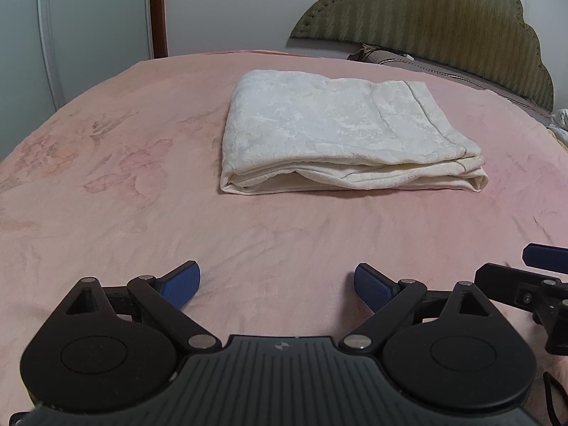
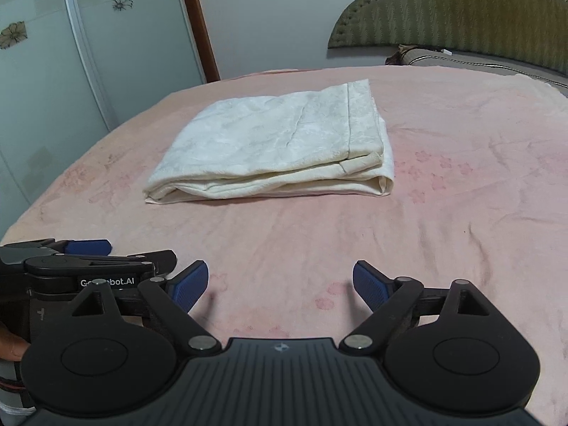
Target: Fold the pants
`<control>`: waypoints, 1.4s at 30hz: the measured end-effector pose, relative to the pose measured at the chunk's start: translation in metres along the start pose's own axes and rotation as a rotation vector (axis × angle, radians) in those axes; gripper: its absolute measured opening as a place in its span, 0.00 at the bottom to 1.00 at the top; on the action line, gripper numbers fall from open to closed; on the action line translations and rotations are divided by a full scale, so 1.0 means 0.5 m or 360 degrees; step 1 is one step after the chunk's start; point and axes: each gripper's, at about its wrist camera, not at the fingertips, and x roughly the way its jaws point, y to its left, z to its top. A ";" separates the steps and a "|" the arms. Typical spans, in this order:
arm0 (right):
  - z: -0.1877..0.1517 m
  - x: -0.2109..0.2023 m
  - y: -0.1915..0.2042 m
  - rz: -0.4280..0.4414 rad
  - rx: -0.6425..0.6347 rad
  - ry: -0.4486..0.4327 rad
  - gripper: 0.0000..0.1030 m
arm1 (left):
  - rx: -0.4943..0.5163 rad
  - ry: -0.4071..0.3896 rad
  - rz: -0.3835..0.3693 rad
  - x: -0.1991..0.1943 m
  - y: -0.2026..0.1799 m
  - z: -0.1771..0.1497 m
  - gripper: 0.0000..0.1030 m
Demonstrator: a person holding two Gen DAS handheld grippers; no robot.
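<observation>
Now I see my left gripper and right gripper side by side, blue-padded jaws spread, empty, above the pink floral bedspread. Well ahead of both lie the folded cream damask pants.

Folded pants on bed, headboard behind, claws nearer.
</observation>
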 end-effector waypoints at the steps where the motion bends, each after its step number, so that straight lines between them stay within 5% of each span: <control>1: -0.001 0.002 0.000 -0.0003 -0.0001 0.0002 0.87 | 0.0001 -0.0004 0.0002 0.001 0.001 0.000 0.93; 42: -0.025 0.031 0.002 -0.0054 -0.0026 0.0002 0.90 | 0.0032 -0.0081 0.0030 0.006 0.011 -0.019 1.00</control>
